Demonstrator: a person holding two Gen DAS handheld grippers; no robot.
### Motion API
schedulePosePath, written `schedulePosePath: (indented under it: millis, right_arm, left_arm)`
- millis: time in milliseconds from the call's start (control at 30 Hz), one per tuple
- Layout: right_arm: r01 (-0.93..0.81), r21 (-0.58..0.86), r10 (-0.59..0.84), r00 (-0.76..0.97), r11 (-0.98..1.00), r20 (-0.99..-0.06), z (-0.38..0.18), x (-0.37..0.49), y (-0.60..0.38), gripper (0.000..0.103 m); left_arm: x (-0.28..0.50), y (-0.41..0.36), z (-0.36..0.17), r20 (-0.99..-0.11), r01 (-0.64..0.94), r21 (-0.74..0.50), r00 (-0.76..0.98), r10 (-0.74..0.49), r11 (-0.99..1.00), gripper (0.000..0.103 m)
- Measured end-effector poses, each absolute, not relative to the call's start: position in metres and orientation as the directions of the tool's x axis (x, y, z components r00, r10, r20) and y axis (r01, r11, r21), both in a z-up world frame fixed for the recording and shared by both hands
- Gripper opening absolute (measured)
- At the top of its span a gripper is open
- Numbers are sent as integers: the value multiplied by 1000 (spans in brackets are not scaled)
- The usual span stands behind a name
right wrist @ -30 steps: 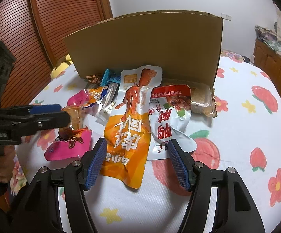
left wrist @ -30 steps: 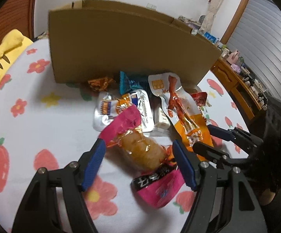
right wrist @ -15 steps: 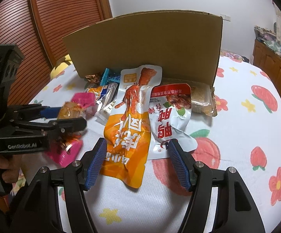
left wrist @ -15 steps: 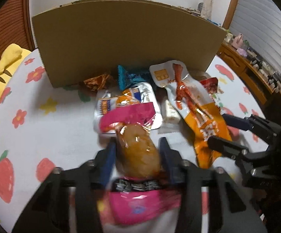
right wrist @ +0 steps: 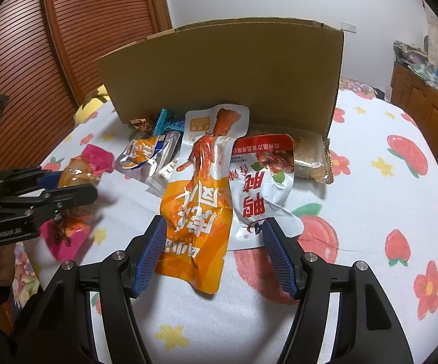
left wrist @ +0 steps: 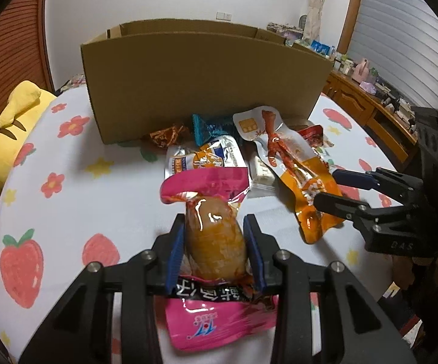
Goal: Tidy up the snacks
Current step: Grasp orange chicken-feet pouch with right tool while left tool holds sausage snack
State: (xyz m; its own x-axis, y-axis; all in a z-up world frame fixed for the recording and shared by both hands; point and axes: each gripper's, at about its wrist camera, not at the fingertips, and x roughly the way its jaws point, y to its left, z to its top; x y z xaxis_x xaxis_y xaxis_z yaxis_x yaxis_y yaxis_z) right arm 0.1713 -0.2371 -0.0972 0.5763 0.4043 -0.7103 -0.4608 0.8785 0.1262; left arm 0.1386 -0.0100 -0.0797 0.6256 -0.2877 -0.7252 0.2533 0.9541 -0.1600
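Left gripper (left wrist: 214, 247) clamped on pink snack pack (left wrist: 215, 242), seemingly lifted. Right gripper (right wrist: 214, 253) spread apart around orange pouch (right wrist: 199, 212), cardboard box (right wrist: 222, 72) at 12 o'clock.

A cardboard box (right wrist: 219, 72) stands at the back of the table (right wrist: 385, 212), with the snack packets spread in front of it. The chicken-foot packet (right wrist: 200, 200) lies partly over the duck packet (right wrist: 261, 188) to its right. A cracker packet (right wrist: 309, 157) sits behind the duck packet, against the box. The left gripper (left wrist: 215, 251) holds the drumstick packet (left wrist: 215, 236) to the left of the pile; the right gripper (right wrist: 215, 254) straddles the chicken-foot packet's near end.
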Motion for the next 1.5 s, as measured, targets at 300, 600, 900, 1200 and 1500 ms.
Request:
schedulePosePath:
  millis: [300,600,900,1200,1500]
  right_arm:
    - [-489,67,383,585,870,-715,-83,184,-210,70]
    - [-467,14,313,572,884,-758,-91,209,-188,80]
    - [-493,-81,249,565,866,-787,-104,215,-164,81]
    - [-519,-89,246,541,850,-805,-104,209,-161,55]
    - [-510,-37,289,543,859,-788,-91,198,-184,48]
  left_arm:
    - [132,-6,-75,-705,248,-166,646,-291,955,36]
    - [128,3,-73,-698,236,-177,655,-291,956,36]
    - [128,9,-75,-697,224,-188,655,-290,956,36]
    - [127,10,-75,-695,222,-198,655,-296,955,36]
    - [130,10,-76,-697,227,-209,648,-307,951,36]
